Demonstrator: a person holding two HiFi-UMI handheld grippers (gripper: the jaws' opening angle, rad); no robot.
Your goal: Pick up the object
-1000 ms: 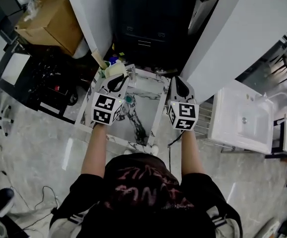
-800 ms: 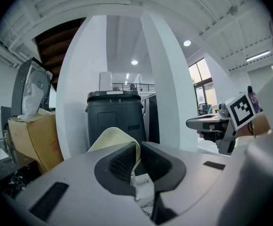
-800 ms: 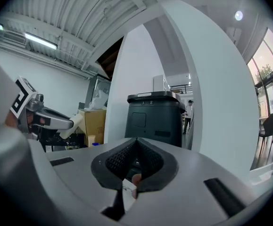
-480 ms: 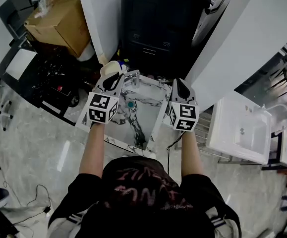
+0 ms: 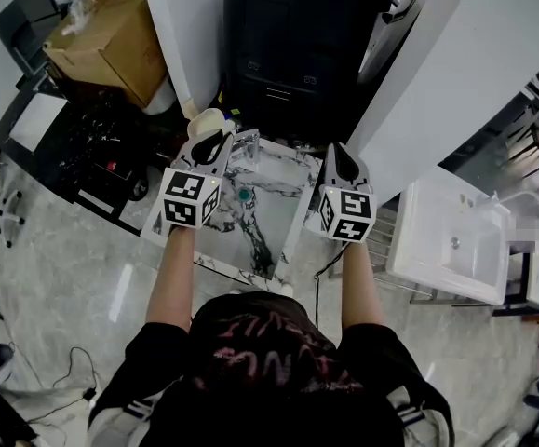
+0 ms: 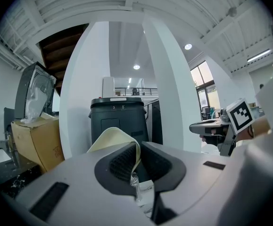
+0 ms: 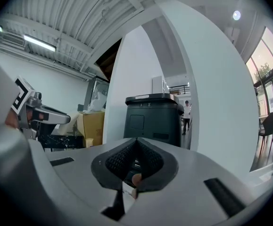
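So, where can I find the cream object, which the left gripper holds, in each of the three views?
Head view: cream object upper centre-left, at the left gripper tips.
Left gripper view: cream object lower centre, between the jaws.
Right gripper view: I cannot make it out.
Shared landmark: black bin.

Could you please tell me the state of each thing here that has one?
Left gripper: shut on the cream object.
Cream object: clamped between the left gripper's pads.
Right gripper: shut, nothing held.
Black bin: lid closed.
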